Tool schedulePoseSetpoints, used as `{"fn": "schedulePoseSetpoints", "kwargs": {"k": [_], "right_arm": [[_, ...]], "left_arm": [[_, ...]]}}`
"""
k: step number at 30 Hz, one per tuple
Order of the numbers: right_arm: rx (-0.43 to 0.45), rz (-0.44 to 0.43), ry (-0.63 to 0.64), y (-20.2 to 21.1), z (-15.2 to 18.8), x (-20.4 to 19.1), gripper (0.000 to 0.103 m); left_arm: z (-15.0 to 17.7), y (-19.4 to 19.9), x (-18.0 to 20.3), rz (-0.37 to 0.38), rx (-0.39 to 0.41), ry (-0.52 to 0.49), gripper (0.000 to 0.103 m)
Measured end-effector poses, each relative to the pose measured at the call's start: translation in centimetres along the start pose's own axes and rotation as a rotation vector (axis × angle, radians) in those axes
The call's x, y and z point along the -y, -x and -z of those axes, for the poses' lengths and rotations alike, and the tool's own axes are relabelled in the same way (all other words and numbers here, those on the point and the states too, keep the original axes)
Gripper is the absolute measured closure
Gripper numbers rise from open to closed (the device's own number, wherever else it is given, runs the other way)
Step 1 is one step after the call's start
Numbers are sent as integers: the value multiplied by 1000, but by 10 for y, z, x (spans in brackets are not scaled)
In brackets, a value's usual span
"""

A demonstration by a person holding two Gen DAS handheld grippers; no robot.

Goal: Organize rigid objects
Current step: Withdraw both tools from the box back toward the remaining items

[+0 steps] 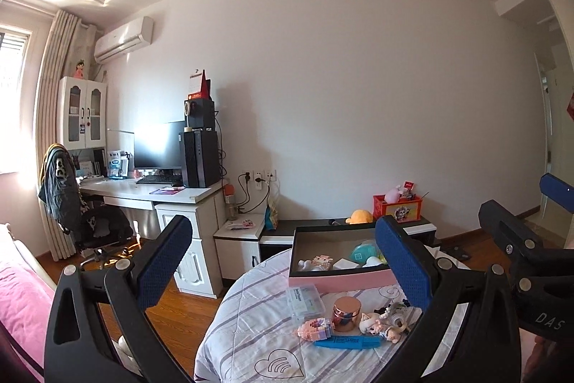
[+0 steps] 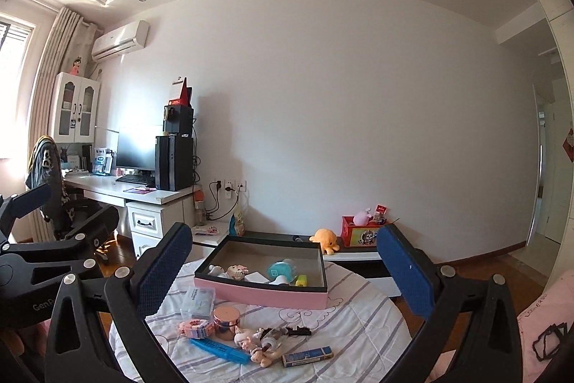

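Observation:
A pink box (image 2: 262, 293) with a dark rim sits at the back of the round cloth-covered table (image 2: 358, 322) and holds a teal item (image 2: 281, 270) and small white pieces. In front of it lie a clear case (image 2: 197, 302), a rose-gold jar (image 2: 226, 316), a pink block toy (image 2: 195, 329), a blue marker (image 2: 220, 349), small figurines (image 2: 258, 343) and a flat blue packet (image 2: 306, 356). My right gripper (image 2: 283, 232) hovers level above them, open and empty. My left gripper (image 1: 283, 232) is open and empty too, over the table's left side, near the jar (image 1: 346, 309) and box (image 1: 340, 280).
A white desk (image 2: 107, 189) with monitor and computer tower stands at the left, an office chair (image 1: 100, 228) before it. Behind the table, a low cabinet (image 2: 358, 257) carries an orange plush (image 2: 324, 237) and a red box (image 2: 362, 232). Pink bedding (image 1: 25, 297) lies lower left.

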State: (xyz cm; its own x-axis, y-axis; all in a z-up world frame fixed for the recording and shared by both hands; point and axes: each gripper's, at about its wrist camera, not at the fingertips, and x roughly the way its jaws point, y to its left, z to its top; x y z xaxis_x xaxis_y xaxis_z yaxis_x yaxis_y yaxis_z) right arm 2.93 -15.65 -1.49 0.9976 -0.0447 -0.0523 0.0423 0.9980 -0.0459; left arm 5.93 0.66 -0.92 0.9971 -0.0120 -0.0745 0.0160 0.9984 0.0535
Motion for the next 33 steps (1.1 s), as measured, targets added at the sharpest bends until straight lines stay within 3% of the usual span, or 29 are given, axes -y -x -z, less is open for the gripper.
{"fn": "schedulePoseSetpoints", "kwargs": {"k": [14, 33], "right_arm": [[27, 14, -2, 19, -5, 2, 0], [-24, 32, -17, 4, 6, 11, 0]], "left_arm": [[-3, 20, 3, -7, 36, 9, 0], [8, -2, 14, 32, -23, -4, 0]]}}
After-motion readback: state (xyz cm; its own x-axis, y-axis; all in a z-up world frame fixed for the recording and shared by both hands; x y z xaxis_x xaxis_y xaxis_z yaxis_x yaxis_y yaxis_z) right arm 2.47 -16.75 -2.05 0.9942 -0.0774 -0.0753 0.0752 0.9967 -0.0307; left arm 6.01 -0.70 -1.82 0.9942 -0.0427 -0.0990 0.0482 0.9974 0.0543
